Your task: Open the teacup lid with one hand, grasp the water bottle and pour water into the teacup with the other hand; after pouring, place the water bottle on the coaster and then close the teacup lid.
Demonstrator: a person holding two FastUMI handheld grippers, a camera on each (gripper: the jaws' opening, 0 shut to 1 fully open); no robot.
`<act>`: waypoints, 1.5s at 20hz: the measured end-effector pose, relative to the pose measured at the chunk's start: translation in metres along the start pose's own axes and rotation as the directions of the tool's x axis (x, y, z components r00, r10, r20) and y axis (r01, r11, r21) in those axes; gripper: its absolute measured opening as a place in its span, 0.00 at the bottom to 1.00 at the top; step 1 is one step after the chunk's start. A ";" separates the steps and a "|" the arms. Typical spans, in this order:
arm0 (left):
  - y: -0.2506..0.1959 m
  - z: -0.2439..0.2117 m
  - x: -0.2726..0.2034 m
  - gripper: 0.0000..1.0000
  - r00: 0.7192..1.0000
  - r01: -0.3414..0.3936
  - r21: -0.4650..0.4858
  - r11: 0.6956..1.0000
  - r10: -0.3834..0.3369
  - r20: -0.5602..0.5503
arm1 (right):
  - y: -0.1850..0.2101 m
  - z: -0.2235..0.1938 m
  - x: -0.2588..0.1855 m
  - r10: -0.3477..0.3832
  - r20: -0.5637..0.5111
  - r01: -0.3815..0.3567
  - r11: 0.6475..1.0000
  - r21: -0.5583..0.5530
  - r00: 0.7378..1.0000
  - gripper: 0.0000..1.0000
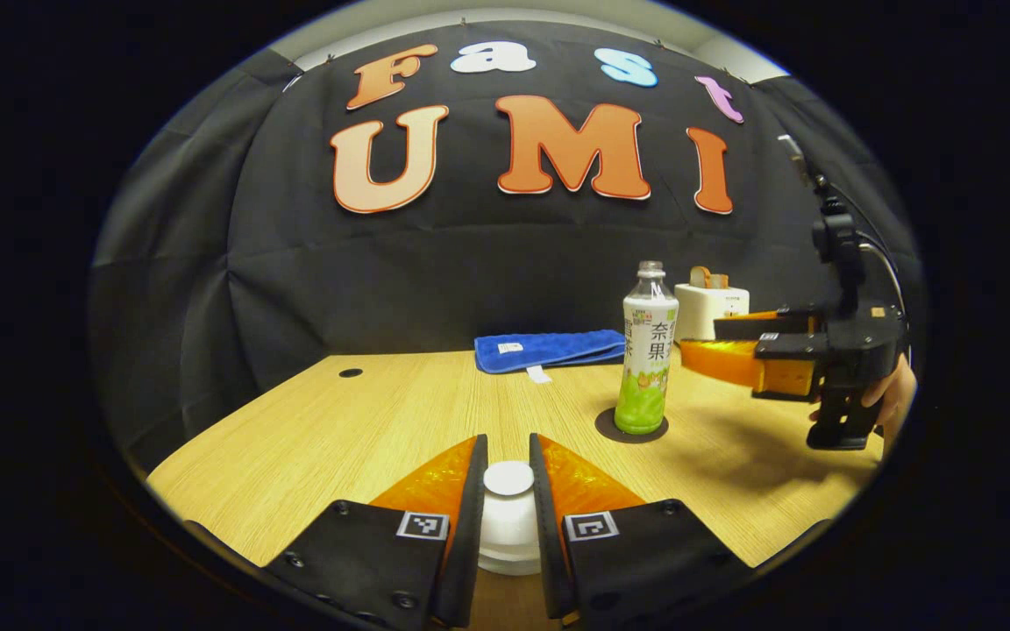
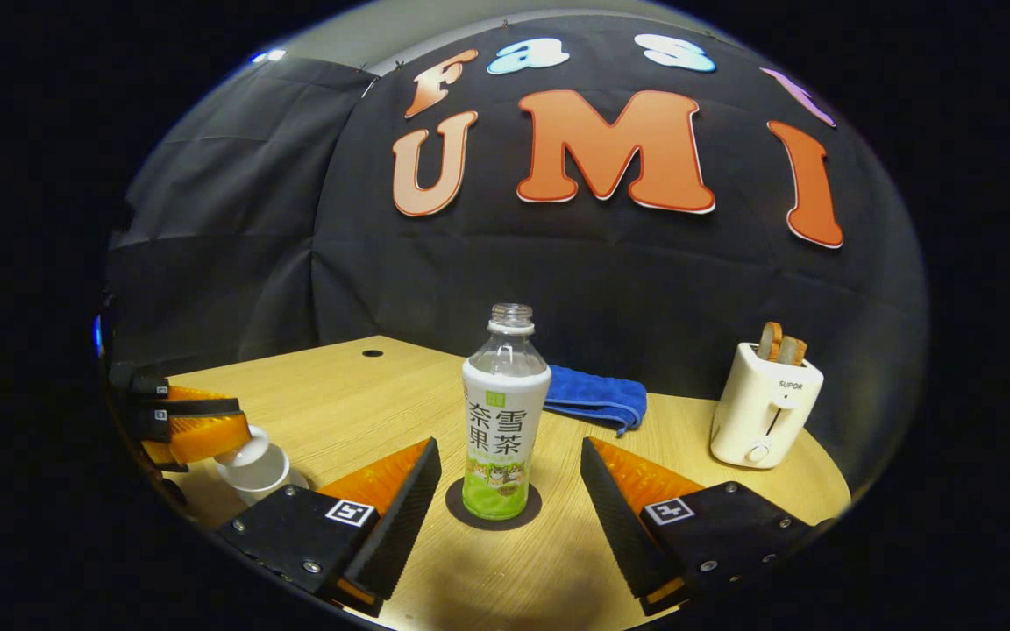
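1. Teacup lid point(image 1: 508, 478): white, round knob on top, seated on the white teacup point(image 1: 509, 535) at the near edge of the table point(image 1: 338, 421). In the left gripper view the knob sits between the pads of my left gripper point(image 1: 508, 473); the fingers are narrow and flank the knob closely, but I cannot tell whether both pads press on it.
2. In the right gripper view the teacup point(image 2: 252, 469) stands at the far left with the lid point(image 2: 242, 447) tilted, the left gripper's point(image 2: 207, 429) orange fingers on it.
3. Water bottle point(image 2: 505, 421): upright, uncapped, a little green liquid at the bottom, standing on the dark round coaster point(image 2: 461, 513). In the left gripper view the bottle point(image 1: 648, 350) and coaster point(image 1: 608, 427) lie right of centre.
4. My right gripper point(image 2: 505, 491): fingers wide, one each side of the bottle, both apart from it. In the left gripper view that gripper point(image 1: 715, 350) is just right of the bottle, a hand point(image 1: 895, 394) holding it.
5. Farther back: a folded blue towel point(image 2: 597, 399) behind the bottle, and a white toaster point(image 2: 764, 407) with toast in its slots at the right.
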State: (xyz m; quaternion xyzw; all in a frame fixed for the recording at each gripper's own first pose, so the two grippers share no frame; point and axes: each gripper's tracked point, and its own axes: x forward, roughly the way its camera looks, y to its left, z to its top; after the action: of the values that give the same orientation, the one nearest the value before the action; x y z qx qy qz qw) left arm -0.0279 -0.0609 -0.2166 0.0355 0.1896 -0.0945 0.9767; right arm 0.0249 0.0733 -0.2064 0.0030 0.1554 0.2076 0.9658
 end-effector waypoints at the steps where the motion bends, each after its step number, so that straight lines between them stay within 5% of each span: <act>1: -0.001 -0.004 0.002 0.34 1.000 0.003 0.001 1.000 -0.003 -0.011 | -0.001 0.002 -0.006 -0.002 0.005 0.002 1.000 0.003 1.000 0.96; 11: -0.005 -0.021 0.007 0.34 0.998 -0.008 0.059 0.998 0.011 -0.065 | -0.011 -0.004 -0.036 -0.038 0.005 0.038 0.999 -0.030 0.999 0.96; 13: 0.001 -0.015 0.003 0.42 0.998 -0.028 0.065 0.997 0.031 -0.048 | -0.009 0.001 -0.041 -0.035 0.017 0.035 0.999 -0.022 0.999 0.96; 16: 0.012 0.003 0.000 0.80 0.997 -0.071 0.063 0.996 0.071 0.004 | -0.008 0.016 -0.052 -0.045 0.047 0.046 0.999 -0.020 0.998 0.96; 17: 0.015 0.010 -0.003 0.77 0.996 -0.087 0.071 0.994 0.086 0.016 | -0.008 0.022 -0.058 -0.049 0.061 0.050 0.999 -0.015 0.997 0.96; 20: 0.024 0.043 -0.008 0.96 0.989 -0.122 0.062 0.991 0.115 0.094 | -0.006 0.047 -0.074 -0.065 0.111 0.063 0.998 0.018 0.992 0.96; 30: 0.016 0.166 -0.043 0.94 0.941 -0.125 0.014 0.992 0.114 0.319 | -0.005 0.104 -0.117 -0.149 0.207 0.147 0.989 0.027 0.967 0.97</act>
State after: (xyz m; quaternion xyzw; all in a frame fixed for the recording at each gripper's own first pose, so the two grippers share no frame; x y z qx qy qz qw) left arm -0.0038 -0.0549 -0.0463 0.0480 0.0260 -0.0428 0.9976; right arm -0.0425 0.0281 -0.0724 0.0189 0.0542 0.1324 0.9895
